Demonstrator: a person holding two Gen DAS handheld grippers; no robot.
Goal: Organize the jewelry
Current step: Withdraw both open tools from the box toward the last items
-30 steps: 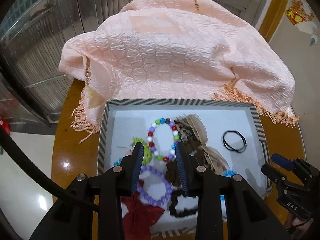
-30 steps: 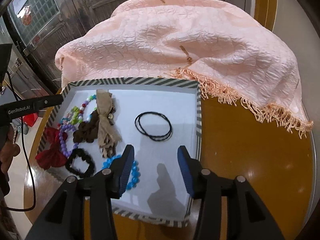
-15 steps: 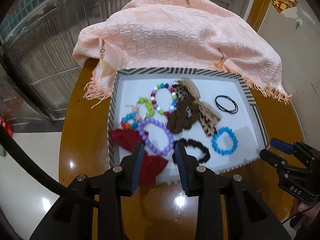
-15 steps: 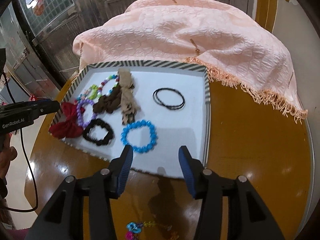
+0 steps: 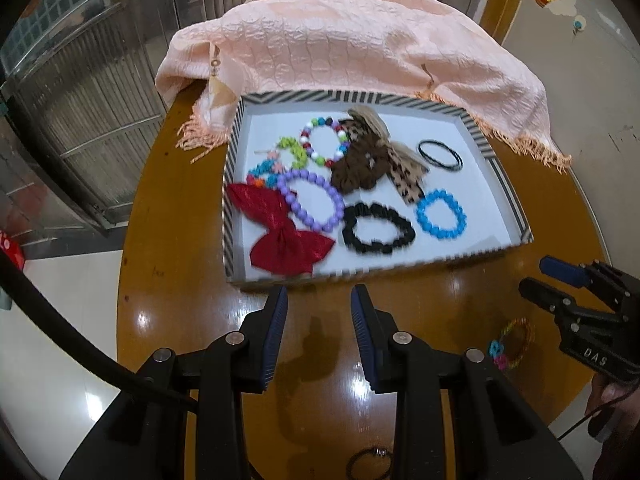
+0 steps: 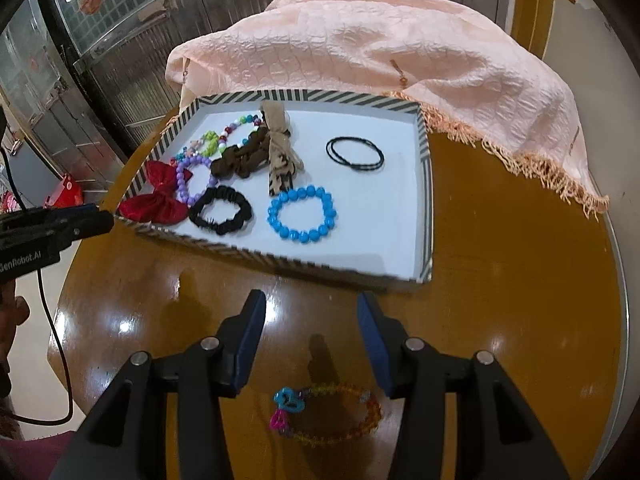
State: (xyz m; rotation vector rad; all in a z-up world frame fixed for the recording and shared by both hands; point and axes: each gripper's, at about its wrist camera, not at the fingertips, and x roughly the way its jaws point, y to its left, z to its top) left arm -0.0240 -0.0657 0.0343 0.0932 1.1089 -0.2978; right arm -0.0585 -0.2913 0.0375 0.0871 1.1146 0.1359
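Observation:
A striped-rim white tray on the round wooden table holds a blue bead bracelet, black scrunchie, purple bead bracelet, red bow, brown scrunchie, multicolour bead bracelet and thin black hair ties. A colourful charm bracelet lies on the table just below my open, empty right gripper. My left gripper is open and empty before the tray's near edge.
A peach fringed shawl is draped behind the tray. A dark hair tie lies on the table at the bottom of the left wrist view. The table ends close on both sides.
Both grippers have pulled back from over the tray toward the table's near side. The charm bracelet has come into view under the right gripper.

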